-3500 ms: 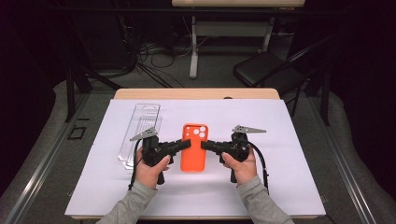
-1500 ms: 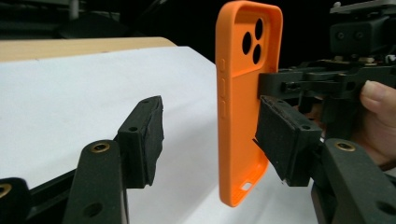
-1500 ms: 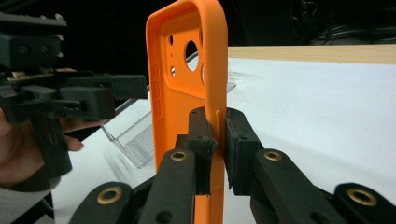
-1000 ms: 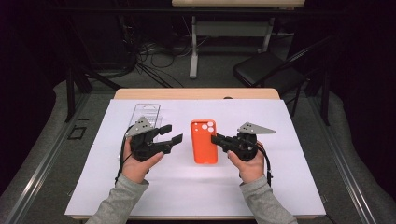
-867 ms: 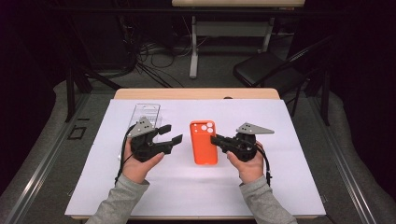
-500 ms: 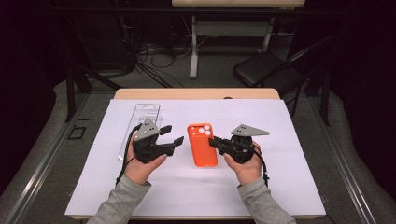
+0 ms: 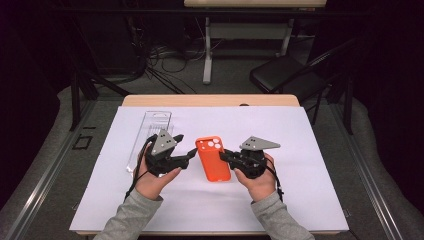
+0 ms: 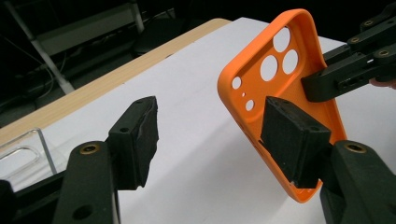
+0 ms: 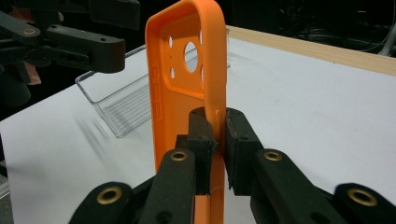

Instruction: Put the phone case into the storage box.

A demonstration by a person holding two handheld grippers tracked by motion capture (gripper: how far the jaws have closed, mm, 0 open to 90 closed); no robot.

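The orange phone case (image 7: 213, 159) is held above the middle of the white sheet (image 7: 300, 150) that covers the table, between the 2 grippers. It is pinched on its right long edge by the right gripper (image 7: 225, 156), whose jaws are closed on the rim, as is seen in the right gripper view (image 9: 215, 140). The left gripper (image 7: 187, 157) stands just left of the case with its jaws apart; 1 pad (image 8: 292, 133) is seen against the inside of the case, the other (image 8: 140, 135) well clear of it. The long axis of the case runs near to far, leaning slightly left, with the camera holes at the far end. A clear plastic tray (image 7: 150, 132) lies far left of the left gripper. Bare sheet is left to the right, far and near of the case, with the wooden table edge (image 7: 210, 100) at the far side.
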